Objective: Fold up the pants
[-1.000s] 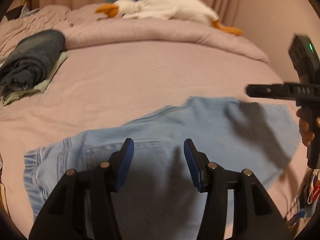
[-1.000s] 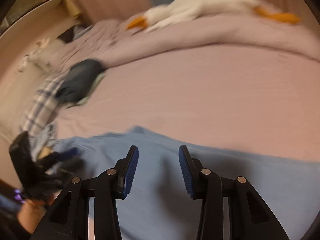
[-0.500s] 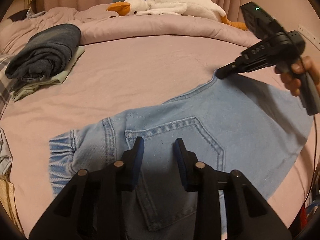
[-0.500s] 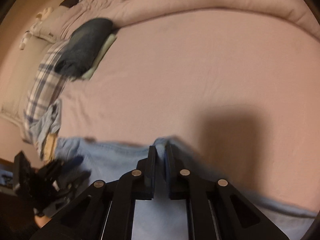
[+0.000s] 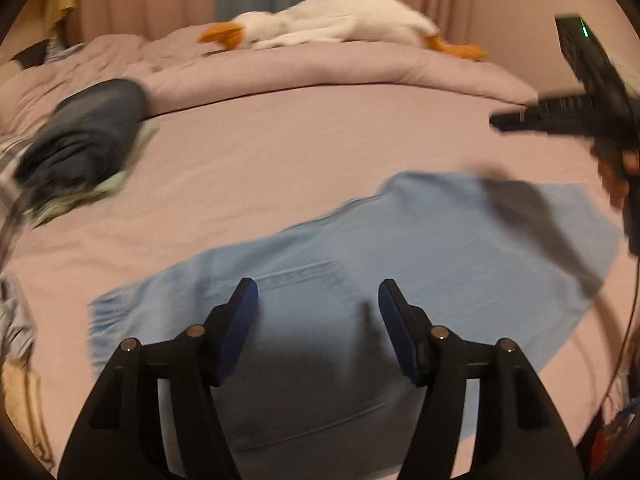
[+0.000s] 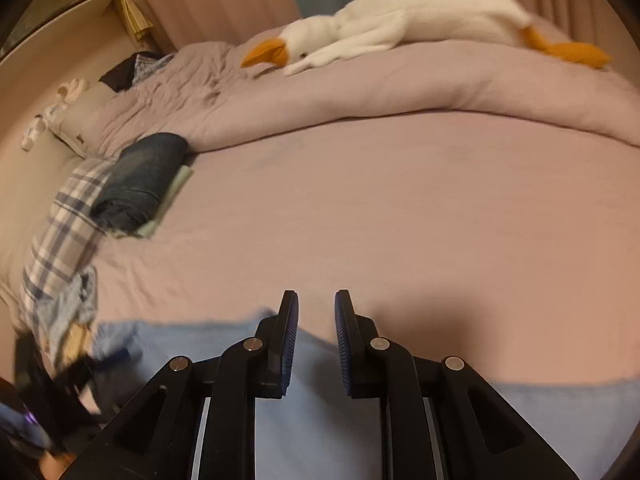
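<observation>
— One fold at most looked done: the pants (image 5: pixel 420 264) lay flat near the bed's (image 5: pixel 320 140) front edge, neither gripper holding them.
— And the jaws?
— Left gripper (image 5: pixel 318 320) had just widened, hovering empty over the denim; right gripper (image 6: pixel 316 340) had just parted narrowly, nothing between.
— Room?
— Plenty of bare sheet beyond the pants; a jeans stack (image 6: pixel 140 180) sat well apart, left.

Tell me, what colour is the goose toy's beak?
Orange. The goose toy's beak shows best in the right wrist view, against its white body.
</observation>
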Demonstrator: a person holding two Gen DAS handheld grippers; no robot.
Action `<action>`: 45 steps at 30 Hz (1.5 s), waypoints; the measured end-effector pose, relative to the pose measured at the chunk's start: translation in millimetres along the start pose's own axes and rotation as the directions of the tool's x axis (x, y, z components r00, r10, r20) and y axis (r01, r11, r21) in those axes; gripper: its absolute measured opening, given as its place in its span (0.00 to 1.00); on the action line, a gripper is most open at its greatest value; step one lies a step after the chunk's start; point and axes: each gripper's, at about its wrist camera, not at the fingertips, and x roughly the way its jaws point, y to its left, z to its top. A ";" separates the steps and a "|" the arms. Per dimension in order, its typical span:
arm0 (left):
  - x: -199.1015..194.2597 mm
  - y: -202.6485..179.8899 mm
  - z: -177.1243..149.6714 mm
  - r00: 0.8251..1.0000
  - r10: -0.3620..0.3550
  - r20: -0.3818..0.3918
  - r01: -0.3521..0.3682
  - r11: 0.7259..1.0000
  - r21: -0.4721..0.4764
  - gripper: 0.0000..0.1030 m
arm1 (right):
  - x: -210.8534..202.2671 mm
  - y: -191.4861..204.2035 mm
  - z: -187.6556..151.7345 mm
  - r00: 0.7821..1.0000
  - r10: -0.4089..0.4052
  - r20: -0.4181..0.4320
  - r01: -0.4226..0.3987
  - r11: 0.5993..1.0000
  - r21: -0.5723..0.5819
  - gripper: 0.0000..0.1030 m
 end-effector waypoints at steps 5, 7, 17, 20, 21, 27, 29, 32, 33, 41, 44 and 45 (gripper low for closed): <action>36.0 -46.6 32.8 0.994 -0.108 -0.028 0.109 0.994 0.027 0.59 | 0.9 -12.9 -39.2 0.995 0.017 -0.094 -0.025 0.996 -0.084 0.17; 54.2 -62.7 43.5 0.987 -0.152 -0.054 0.154 0.988 0.022 0.59 | 18.0 -9.9 -44.7 0.991 0.035 -0.132 -0.050 0.993 -0.111 0.17; 65.2 -42.8 31.8 0.987 -0.100 -0.127 0.107 0.993 0.045 0.40 | 29.5 -94.9 -24.8 0.998 -0.034 -0.045 0.040 0.990 0.139 0.00; 39.3 -30.0 15.3 0.993 -0.053 -0.106 0.060 0.996 0.067 0.61 | -3.8 -99.8 -29.1 0.978 -0.207 0.001 0.205 0.966 0.156 0.04; 32.3 -24.6 4.3 0.994 -0.010 -0.110 0.019 0.997 0.079 0.71 | -15.6 -99.2 -34.1 0.986 -0.165 0.024 0.158 0.972 0.172 0.07; 1.5 1.6 -62.1 0.994 -0.010 -0.109 0.016 0.999 0.050 0.69 | -20.0 -59.0 -105.2 0.982 -0.141 -0.123 0.144 0.990 0.010 0.29; -12.7 3.6 -76.5 0.995 -0.010 -0.100 0.015 0.999 0.043 0.68 | -33.2 -46.6 -128.4 0.975 -0.209 -0.076 0.203 0.976 -0.079 0.29; -28.3 9.0 -86.3 0.996 -0.018 -0.088 0.019 1.000 0.014 0.67 | -49.7 -49.5 -137.0 0.973 -0.200 -0.111 0.199 0.980 -0.023 0.29; -33.7 10.7 -90.3 0.996 -0.018 -0.089 0.019 1.000 0.005 0.67 | -55.9 -51.6 -135.5 0.972 -0.199 -0.122 0.199 0.980 -0.009 0.29; -66.0 16.5 -88.7 0.999 -0.051 -0.016 0.049 0.994 -0.096 0.65 | -79.1 4.3 -124.2 1.000 -0.024 0.013 0.024 1.000 -0.006 0.29; -52.7 4.6 -69.0 0.995 -0.095 0.005 0.095 0.989 -0.115 0.65 | -51.7 33.9 -113.8 0.999 0.036 -0.019 -0.037 0.998 -0.046 0.29; -41.6 -3.2 -61.1 0.995 -0.100 -0.006 0.099 0.987 -0.123 0.65 | -40.9 40.7 -109.5 0.998 0.056 -0.026 -0.057 0.997 -0.050 0.26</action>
